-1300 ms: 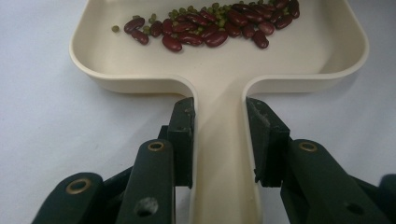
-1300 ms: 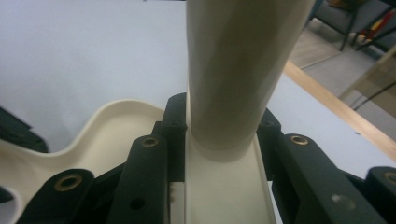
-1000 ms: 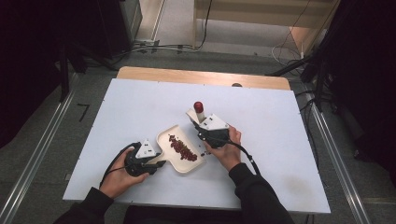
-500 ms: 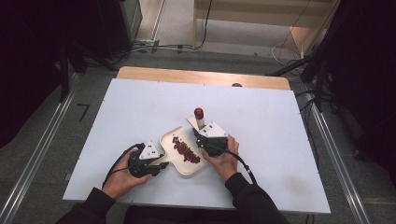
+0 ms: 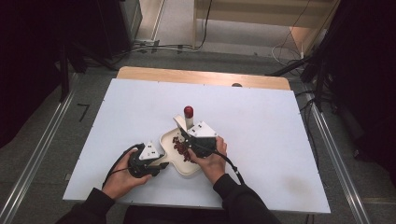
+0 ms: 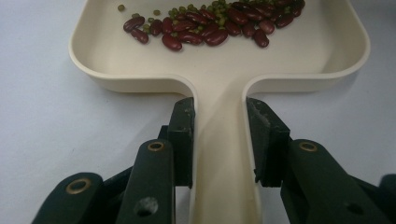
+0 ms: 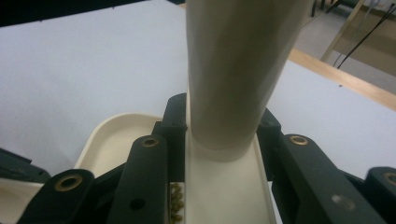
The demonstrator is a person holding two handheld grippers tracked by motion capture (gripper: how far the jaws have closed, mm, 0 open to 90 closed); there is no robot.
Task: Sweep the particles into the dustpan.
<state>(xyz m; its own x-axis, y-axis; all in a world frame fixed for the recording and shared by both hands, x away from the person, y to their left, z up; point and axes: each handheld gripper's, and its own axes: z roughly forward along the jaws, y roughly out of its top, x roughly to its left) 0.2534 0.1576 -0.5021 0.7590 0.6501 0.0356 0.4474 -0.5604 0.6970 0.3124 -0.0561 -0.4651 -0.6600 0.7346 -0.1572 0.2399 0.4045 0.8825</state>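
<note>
On the white bench [image 5: 261, 140], the left gripper [image 5: 159, 166] has its fingers clamped on the handle of the cream plastic tray [image 6: 219, 74] of red and green beans [image 6: 210, 25]. If this grip slips, the tray could turn. The right gripper [image 5: 187, 140] has its fingers clamped on a cream scoop [image 7: 224, 186] over the tray; tilted too far, it could spill beans onto the bench.

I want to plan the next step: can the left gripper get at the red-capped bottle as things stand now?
Probably not. The left gripper is shut on the tray handle, and the red-capped bottle stands beyond the tray, with the right gripper in between.

Red-capped tube [image 5: 188, 116] probably crowds the tray [image 5: 166, 140]; table [image 5: 280, 140] right lies open.
</note>
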